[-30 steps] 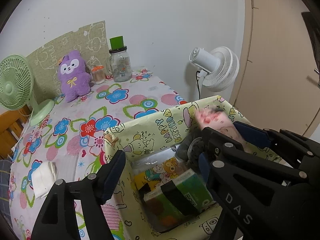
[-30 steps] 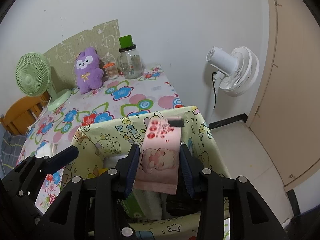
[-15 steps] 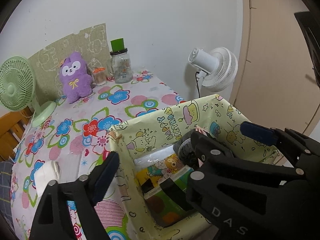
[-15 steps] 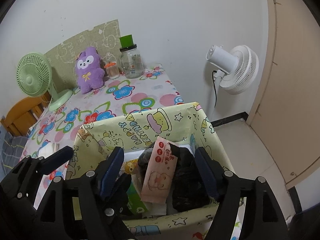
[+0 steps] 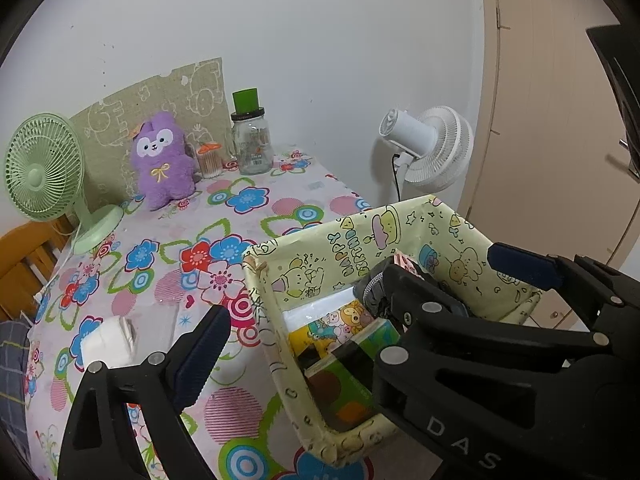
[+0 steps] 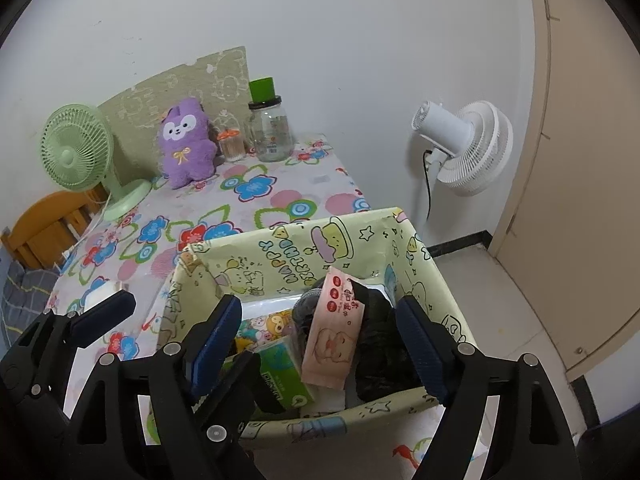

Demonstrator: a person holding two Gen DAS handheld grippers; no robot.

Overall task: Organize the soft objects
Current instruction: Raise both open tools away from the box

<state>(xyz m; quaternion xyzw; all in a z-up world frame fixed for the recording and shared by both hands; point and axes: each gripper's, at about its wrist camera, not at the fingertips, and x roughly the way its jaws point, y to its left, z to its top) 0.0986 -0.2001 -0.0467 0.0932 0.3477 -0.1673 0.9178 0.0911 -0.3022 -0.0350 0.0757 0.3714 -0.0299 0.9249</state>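
Pink wipes pack (image 6: 334, 332) dropped from right gripper (image 6: 320, 344) into glossy box (image 6: 296, 252), both jaws opening, empty

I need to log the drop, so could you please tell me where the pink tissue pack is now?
In the right wrist view, the pink tissue pack leans inside the yellow cartoon-print box, between the green tissue pack and a black bundle.

Floral table (image 5: 248, 204) w/ box (image 5: 280, 360), plush (image 5: 162, 160), fan (image 5: 44, 168)

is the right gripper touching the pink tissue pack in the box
Apart. In the right wrist view the right gripper has its jaws opening, with clear gaps on both sides of the pink tissue pack, which stands in the box.
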